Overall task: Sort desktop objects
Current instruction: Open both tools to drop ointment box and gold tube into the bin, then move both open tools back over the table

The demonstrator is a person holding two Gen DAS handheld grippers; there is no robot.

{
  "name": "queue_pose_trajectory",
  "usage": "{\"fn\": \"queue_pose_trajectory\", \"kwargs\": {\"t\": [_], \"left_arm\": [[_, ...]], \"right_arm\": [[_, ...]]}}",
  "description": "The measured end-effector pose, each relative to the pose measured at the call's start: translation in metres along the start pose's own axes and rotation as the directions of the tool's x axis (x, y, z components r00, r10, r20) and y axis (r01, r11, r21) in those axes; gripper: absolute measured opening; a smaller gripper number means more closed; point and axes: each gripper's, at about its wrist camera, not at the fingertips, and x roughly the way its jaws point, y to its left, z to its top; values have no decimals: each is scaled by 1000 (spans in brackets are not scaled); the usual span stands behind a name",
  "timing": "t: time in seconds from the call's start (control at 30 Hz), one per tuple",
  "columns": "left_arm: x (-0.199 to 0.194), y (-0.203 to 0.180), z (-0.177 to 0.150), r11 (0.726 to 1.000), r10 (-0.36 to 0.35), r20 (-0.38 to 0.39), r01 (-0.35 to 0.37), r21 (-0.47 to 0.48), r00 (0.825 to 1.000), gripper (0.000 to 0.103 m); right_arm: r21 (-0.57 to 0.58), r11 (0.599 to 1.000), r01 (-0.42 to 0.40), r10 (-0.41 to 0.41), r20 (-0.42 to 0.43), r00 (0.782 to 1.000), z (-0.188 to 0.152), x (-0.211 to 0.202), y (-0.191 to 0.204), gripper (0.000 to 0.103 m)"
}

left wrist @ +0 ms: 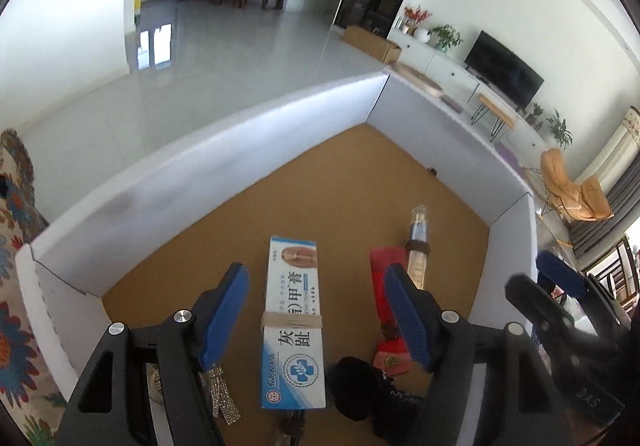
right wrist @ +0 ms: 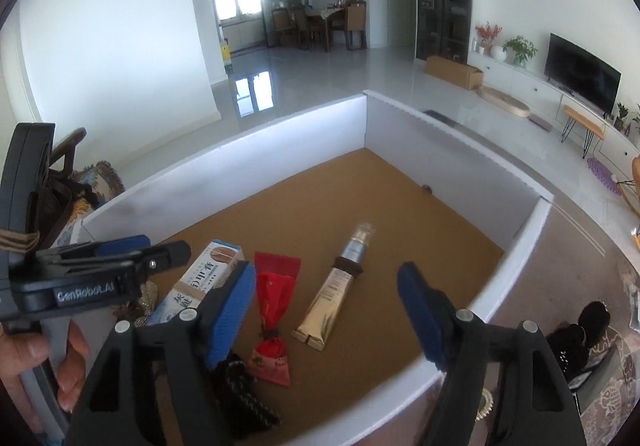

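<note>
the box point(right wrist: 224, 278), red pouch point(right wrist: 274, 310) and gold tube point(right wrist: 332, 302) lie in the white tray point(right wrist: 460, 162), both the left tongs point(left wrist: 316, 310) and right tongs point(right wrist: 326, 312) are open and empty, and a black thing point(right wrist: 580, 342) outside looks left to sort.

The black coiled cord point(right wrist: 244, 402) runs under the right gripper point(right wrist: 326, 310); a sparkly strap point(left wrist: 224, 394) disappears behind the left gripper point(left wrist: 316, 310); the wall-side speck point(right wrist: 426, 188) is unreadable.

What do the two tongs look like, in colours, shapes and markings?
Both tongs, left tongs and right tongs, have black plastic frames with triangular cut-outs, silver round bolts and ribbed blue fingers. In the right wrist view the left one carries white lettering "GenRobot.AI" on its side and a tan elastic band near its body.
</note>
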Motion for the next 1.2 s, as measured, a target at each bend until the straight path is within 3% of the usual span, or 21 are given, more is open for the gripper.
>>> {"fn": "queue_pose_trajectory", "kwargs": {"t": [0.1, 0.17, 0.23, 0.33, 0.4, 0.43, 0.5, 0.57, 0.7, 0.8, 1.0, 1.2], "left_arm": [[-30, -21, -12, 997, -54, 136, 46, 62, 989, 73], [-47, -39, -21, 991, -106, 181, 88, 103, 978, 81], [-67, -61, -36, 973, -203, 206, 175, 149, 957, 82], [-93, -108, -67, 911, -363, 197, 302, 281, 911, 99], [-101, -148, -96, 853, -417, 155, 327, 407, 895, 103], [-98, -168, -112, 821, -417, 110, 322, 471, 902, 103], [-80, -204, -142, 776, -361, 8, 296, 557, 933, 103], [-52, -226, -167, 754, -298, -85, 289, 589, 951, 103], [1, -231, -191, 781, -207, -223, 298, 549, 953, 103], [7, -213, -217, 786, -138, -236, 252, 565, 962, 103], [17, -204, -221, 805, -110, -266, 242, 541, 958, 103], [14, -208, -223, 789, -81, -245, 213, 577, 966, 103]], "right_arm": [[29, 998, 55, -57, 83, 995, -40, -51, -20, 99], [42, 992, 121, -124, 106, 987, -76, -79, -37, 103], [47, 977, 206, -209, 77, 975, -117, -97, -57, 103], [61, 940, 337, -337, -16, 942, -179, -119, -100, 103], [91, 908, 409, -400, -100, 911, -216, -130, -127, 103], [112, 894, 433, -418, -137, 898, -232, -137, -140, 103], [158, 867, 472, -442, -194, 876, -260, -150, -166, 103], [205, 844, 495, -452, -225, 863, -279, -159, -183, 103], [259, 819, 512, -456, -246, 855, -296, -162, -194, 103], [258, 826, 501, -450, -233, 862, -294, -160, -195, 103], [248, 830, 499, -446, -242, 862, -291, -155, -193, 103], [269, 833, 484, -426, -246, 871, -292, -155, -196, 103]]}}
